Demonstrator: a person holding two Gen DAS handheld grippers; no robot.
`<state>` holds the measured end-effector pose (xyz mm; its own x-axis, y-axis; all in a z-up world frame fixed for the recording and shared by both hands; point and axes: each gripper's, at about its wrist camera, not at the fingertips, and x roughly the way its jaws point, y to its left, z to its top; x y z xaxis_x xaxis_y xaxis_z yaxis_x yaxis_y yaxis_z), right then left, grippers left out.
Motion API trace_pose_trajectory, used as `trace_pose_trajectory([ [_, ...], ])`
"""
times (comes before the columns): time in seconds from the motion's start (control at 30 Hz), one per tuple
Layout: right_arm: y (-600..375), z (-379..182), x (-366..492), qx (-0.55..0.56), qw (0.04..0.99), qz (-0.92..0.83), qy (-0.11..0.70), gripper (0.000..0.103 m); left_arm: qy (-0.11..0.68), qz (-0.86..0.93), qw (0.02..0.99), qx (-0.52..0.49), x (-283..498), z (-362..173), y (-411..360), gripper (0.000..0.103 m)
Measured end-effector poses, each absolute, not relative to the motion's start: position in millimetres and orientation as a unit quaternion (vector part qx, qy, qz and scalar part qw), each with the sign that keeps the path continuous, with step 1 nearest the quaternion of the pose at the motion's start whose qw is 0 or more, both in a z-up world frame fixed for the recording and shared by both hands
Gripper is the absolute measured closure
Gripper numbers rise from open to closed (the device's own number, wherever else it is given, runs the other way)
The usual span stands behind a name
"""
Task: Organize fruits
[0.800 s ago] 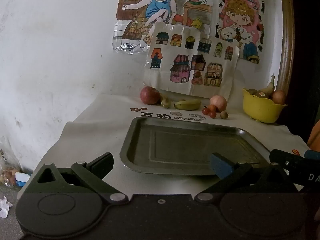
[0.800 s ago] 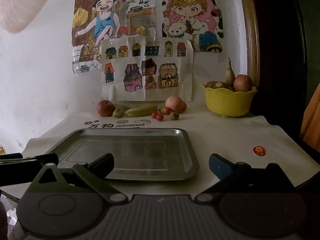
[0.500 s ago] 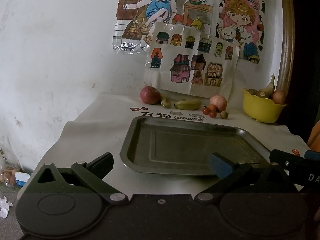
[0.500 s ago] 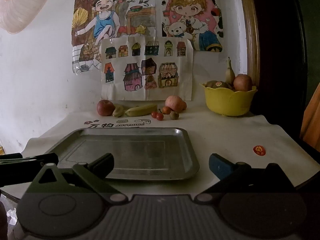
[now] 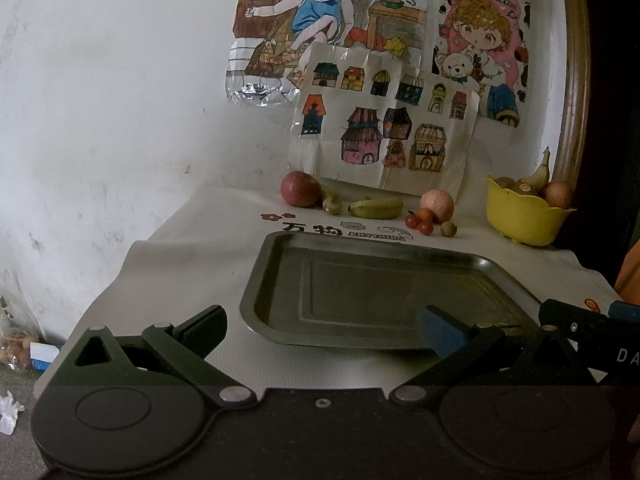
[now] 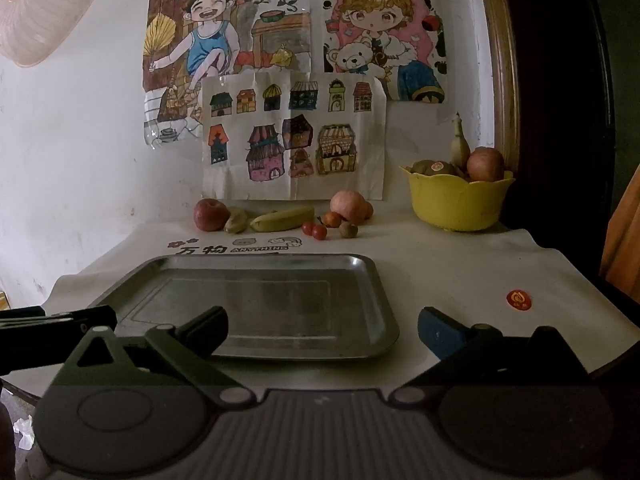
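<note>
Fruits (image 6: 280, 218) line the wall, bowl (image 6: 456, 204) hiding some; both grippers (image 5: 324, 326) (image 6: 322, 328) gape wide, holding nothing.

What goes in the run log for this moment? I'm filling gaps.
left gripper: open, empty | right gripper: open, empty | metal tray: bare | loose fruit: by wall | yellow bowl: holds fruit

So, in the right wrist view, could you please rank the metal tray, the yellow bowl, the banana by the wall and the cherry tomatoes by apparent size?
1. metal tray, nearest, so it looks enlarged
2. yellow bowl
3. banana
4. cherry tomatoes
</note>
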<state>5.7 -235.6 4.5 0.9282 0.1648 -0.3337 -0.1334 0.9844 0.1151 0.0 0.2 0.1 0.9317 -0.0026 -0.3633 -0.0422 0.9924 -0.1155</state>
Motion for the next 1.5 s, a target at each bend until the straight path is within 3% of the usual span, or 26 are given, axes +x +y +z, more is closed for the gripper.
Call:
trace_pose_trajectory([
  [1.5, -232.3, 4.5, 6.5, 0.045, 0.980, 0.078, 0.177, 0.000, 0.186, 0.010, 0.981, -0.061, 0.1, 0.1, 0.3, 0.001],
])
